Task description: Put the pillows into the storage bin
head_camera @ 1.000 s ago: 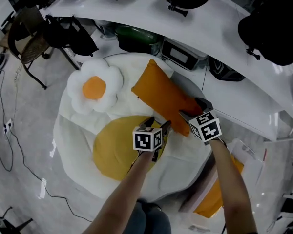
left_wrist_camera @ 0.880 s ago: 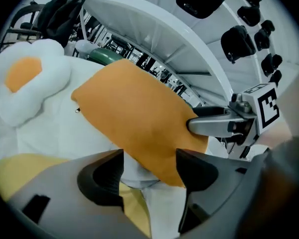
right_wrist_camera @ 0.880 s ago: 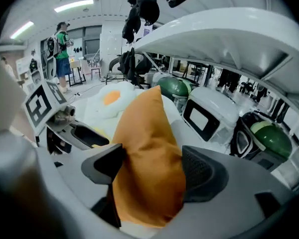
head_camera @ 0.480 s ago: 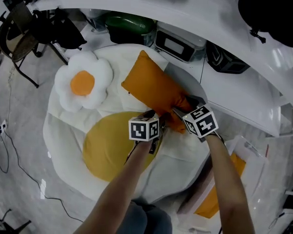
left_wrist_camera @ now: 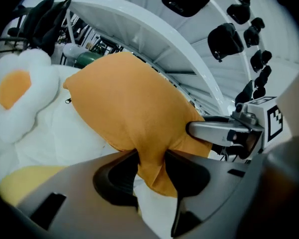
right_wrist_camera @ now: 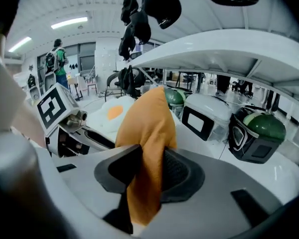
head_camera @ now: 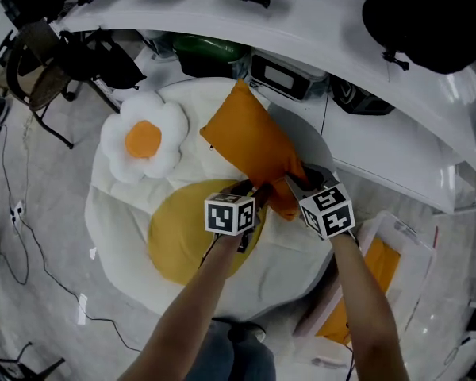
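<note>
Landmark: the big round cushion (head_camera: 119,213), white w/ a yellow centre, lying on the floor (head_camera: 40,213).

The orange pillow (head_camera: 250,143) is over the cushion's upper-R part. It is tilted, w/ one corner pointing to the cushion's far side and its near end bunched up close to the cushion's R edge. Both grippers have hold of that near end.

- **L hand-held gripper** (head_camera: 256,192): jaws have just been closing and now stand part-way in, pinching a fold of orange fabric btwn them. In the L gripper view the cloth is squeezed narrow at the pads and spreads wide beyond them.
- **R hand-held gripper** (head_camera: 296,182): it sits just beside the L one, toward the cushion's R edge. Its jaws have also just been closing and are now clamped on another fold of the same pillow. In the R gripper view the fabric is pressed flat btwn both pads and runs on past them toward the camera.

A white flower-shaped pillow (head_camera: 145,137) w/ an orange centre lies on the cushion's upper-L part, well apart from the orange pillow & both grippers.

The storage bin (head_camera: 406,232) is clear plastic and stands off the cushion's lower-R edge, w/ a second orange thing (head_camera: 374,270) inside it.

A white curved surface (head_camera: 222,18) arcs beyond the cushion's far side. A dark-green-lidded appliance (head_camera: 210,48) & a grey boxy one (head_camera: 289,76) stand btwn it and the cushion.
</note>
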